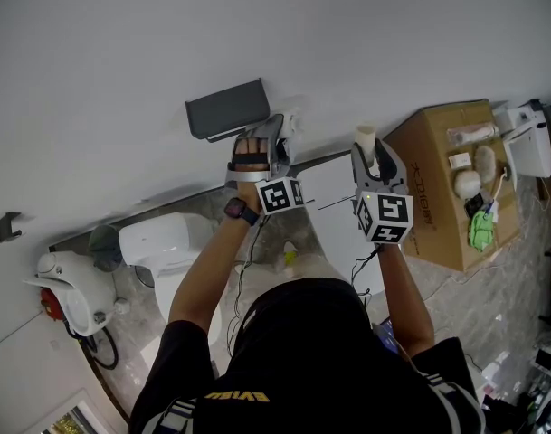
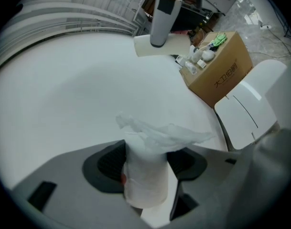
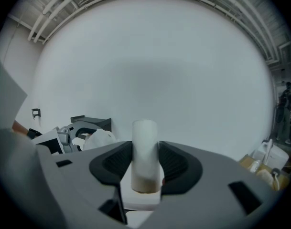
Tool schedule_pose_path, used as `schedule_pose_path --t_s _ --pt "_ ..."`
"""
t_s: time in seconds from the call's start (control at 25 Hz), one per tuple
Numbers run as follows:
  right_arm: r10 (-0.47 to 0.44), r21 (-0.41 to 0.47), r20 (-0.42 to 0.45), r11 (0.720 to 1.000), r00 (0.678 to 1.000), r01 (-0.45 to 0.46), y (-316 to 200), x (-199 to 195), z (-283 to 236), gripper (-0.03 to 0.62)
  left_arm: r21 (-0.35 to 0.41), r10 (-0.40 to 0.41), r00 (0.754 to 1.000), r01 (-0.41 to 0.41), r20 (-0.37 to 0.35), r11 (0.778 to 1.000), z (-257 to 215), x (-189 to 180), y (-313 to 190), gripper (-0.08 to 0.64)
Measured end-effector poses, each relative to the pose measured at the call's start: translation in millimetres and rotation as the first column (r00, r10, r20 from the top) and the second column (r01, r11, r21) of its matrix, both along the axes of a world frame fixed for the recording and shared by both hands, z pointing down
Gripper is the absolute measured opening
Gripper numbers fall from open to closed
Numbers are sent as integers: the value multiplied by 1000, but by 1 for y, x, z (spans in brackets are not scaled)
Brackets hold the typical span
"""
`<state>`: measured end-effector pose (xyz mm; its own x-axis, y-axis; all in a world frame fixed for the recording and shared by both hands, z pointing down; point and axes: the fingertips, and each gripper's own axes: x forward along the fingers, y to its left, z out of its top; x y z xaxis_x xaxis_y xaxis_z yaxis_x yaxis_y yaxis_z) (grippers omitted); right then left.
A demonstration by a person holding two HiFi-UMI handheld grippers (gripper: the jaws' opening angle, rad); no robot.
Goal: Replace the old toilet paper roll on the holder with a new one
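A dark grey paper holder (image 1: 225,108) is fixed to the white wall. Just right of it, my left gripper (image 1: 271,134) is shut on a white toilet paper roll (image 2: 145,178); a loose crumpled sheet (image 2: 162,133) sticks out past the jaws. My right gripper (image 1: 368,150) is held up further right, shut on a pale cardboard tube (image 3: 145,149) that stands upright between its pads. In the right gripper view the holder (image 3: 93,122) and the left gripper's roll (image 3: 100,139) show at the left. The tube (image 2: 160,15) also appears at the top of the left gripper view.
An open cardboard box (image 1: 438,188) with small items on top stands on the floor at the right. A white toilet (image 1: 162,242) is below left, with a white appliance (image 1: 67,287) beside it. Cables trail over the floor below my arms.
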<state>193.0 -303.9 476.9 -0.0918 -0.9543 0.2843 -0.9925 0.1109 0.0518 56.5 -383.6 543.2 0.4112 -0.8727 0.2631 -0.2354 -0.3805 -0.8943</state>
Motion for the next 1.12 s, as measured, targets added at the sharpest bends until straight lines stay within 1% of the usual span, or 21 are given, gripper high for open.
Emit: schedule_pose_path --t_s 0.2,0.4,0.64,0.76,0.92,1.12 --pt "-4 -8 -11 1000 1000 4 -2 5 3 176 1 -5 999 5 46 1000 6 -4 -4 278" --pt "-11 -5 -6 1000 1000 11 -5 2 3 176 -3 -15 999 15 43 1000 5 -8 0 278" --pt "-26 -11 -5 1000 1000 26 -7 -3 5 176 5 1 999 -2 51 1000 6 -8 2 276" --pt "-26 -9 -4 1000 1000 26 -9 -2 5 176 -8 -11 998 11 55 1000 8 -10 -2 276" --pt "-25 -8 -1 1000 1000 25 -9 -2 5 176 -11 -56 994 58 90 998 15 -30 -9 276" --pt "-29 -4 7 1000 1000 29 -12 -6 6 176 -11 -101 989 102 104 995 18 -58 -9 276"
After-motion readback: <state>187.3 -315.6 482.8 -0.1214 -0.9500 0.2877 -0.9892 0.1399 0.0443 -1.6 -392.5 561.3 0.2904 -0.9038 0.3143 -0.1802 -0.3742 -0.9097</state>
